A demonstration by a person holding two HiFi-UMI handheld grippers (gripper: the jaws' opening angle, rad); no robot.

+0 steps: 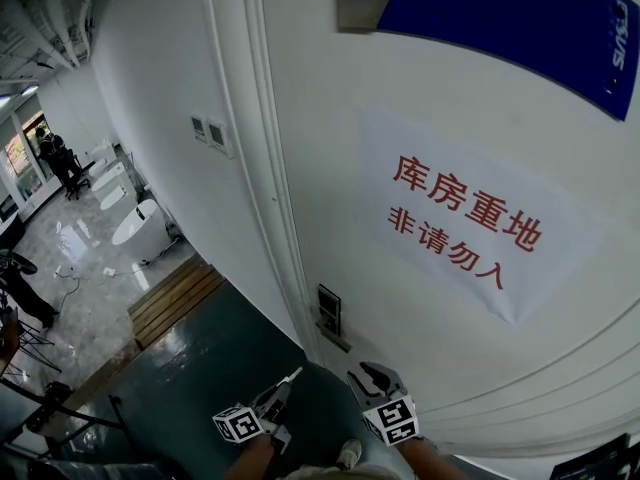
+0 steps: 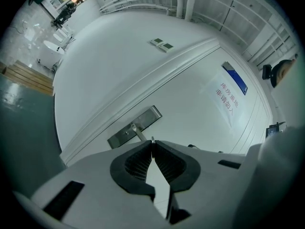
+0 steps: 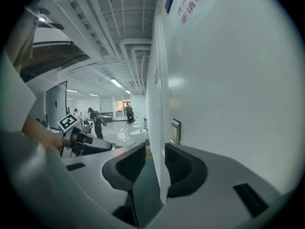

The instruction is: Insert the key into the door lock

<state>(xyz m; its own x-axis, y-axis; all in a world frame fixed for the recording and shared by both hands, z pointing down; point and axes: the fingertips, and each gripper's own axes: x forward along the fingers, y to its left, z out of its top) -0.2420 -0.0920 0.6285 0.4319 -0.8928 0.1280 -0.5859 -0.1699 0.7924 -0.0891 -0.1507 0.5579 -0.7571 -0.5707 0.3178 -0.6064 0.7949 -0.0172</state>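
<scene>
A white door (image 1: 430,168) carries a grey metal lock plate (image 1: 328,312) with a lever handle (image 2: 139,133) just above my grippers. My left gripper (image 1: 284,386) is shut on a thin silver key (image 1: 294,375); in the left gripper view only the key's tip (image 2: 152,140) shows past the closed pads, a short way from the lock plate (image 2: 135,127). My right gripper (image 1: 368,373) is beside it on the right, close to the door, open with nothing between its pads (image 3: 131,163). The lock plate (image 3: 175,131) lies ahead of it, and the left gripper (image 3: 88,143) shows at the left.
The door bears a paper sign with red characters (image 1: 465,226) and a blue plaque (image 1: 520,18). Wall switches (image 1: 212,134) sit left of the door frame (image 1: 265,168). A wooden step (image 1: 175,298), dark green floor (image 1: 200,378), white tubs (image 1: 138,224) and distant people (image 1: 55,158) lie to the left.
</scene>
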